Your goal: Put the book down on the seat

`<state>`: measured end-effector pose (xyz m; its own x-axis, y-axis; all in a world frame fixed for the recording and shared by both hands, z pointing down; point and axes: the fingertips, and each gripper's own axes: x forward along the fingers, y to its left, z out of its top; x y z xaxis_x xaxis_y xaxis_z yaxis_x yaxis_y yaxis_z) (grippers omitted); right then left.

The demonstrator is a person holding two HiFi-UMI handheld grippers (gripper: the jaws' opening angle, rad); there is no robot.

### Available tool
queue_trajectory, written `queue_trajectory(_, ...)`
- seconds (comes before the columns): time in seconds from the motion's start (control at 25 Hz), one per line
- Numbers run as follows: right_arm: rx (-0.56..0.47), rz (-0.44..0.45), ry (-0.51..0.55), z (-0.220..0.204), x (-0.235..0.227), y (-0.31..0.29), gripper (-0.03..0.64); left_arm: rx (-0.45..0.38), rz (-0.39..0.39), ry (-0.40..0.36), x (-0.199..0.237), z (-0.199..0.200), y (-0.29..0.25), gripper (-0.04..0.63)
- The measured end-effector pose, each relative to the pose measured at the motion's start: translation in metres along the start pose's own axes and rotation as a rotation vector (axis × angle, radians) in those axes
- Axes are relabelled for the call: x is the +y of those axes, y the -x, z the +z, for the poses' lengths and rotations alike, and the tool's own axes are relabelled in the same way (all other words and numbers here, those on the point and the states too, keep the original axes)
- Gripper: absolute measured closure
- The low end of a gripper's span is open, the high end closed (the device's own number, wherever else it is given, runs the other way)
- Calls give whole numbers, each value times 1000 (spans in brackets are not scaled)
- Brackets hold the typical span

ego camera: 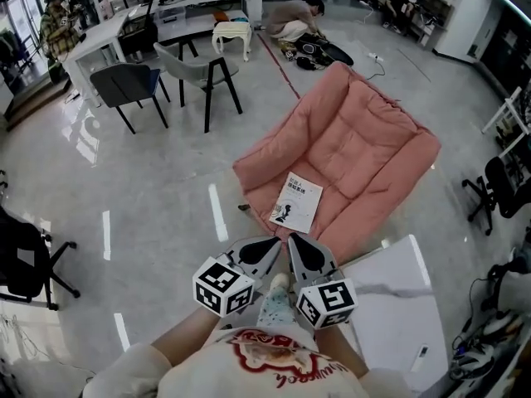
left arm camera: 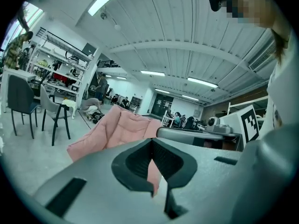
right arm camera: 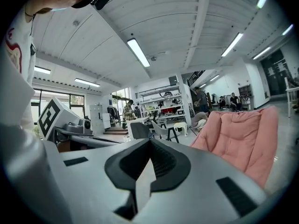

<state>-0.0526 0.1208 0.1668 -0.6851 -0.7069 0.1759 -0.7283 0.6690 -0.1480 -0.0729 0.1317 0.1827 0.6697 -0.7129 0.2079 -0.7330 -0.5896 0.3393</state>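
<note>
A white book (ego camera: 297,202) lies flat on the seat of the pink cushioned lounge chair (ego camera: 365,152), near its front edge. My left gripper (ego camera: 264,249) and right gripper (ego camera: 300,249) are side by side close to my body, short of the chair and apart from the book. Both are shut with nothing between their jaws. In the left gripper view the left gripper (left arm camera: 153,149) points at the pink chair (left arm camera: 117,127). In the right gripper view the right gripper (right arm camera: 149,146) has the chair (right arm camera: 243,134) to its right.
A white table (ego camera: 397,301) stands at my right, beside the chair. Dark chairs (ego camera: 129,85) and a grey chair (ego camera: 199,65) stand by white desks (ego camera: 108,27) at the far left. A person (ego camera: 290,16) crouches beyond the pink chair. An office chair (ego camera: 498,187) is at the right edge.
</note>
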Motion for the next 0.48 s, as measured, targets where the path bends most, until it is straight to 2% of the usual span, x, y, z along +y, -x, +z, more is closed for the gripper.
queue_trajectory(0.12, 0, -28, 40, -12, 51, 29, 617, -9, -3, 8, -20, -13, 46, 592)
queue_trajectory(0.24, 7, -39, 16, -25, 95, 56, 617, -2, -13, 8, -40, -26, 85, 592)
queue_trajectory(0.48, -1, -65, 24, -24, 137, 100, 617, 6, -46, 1, -79, -42, 130, 592)
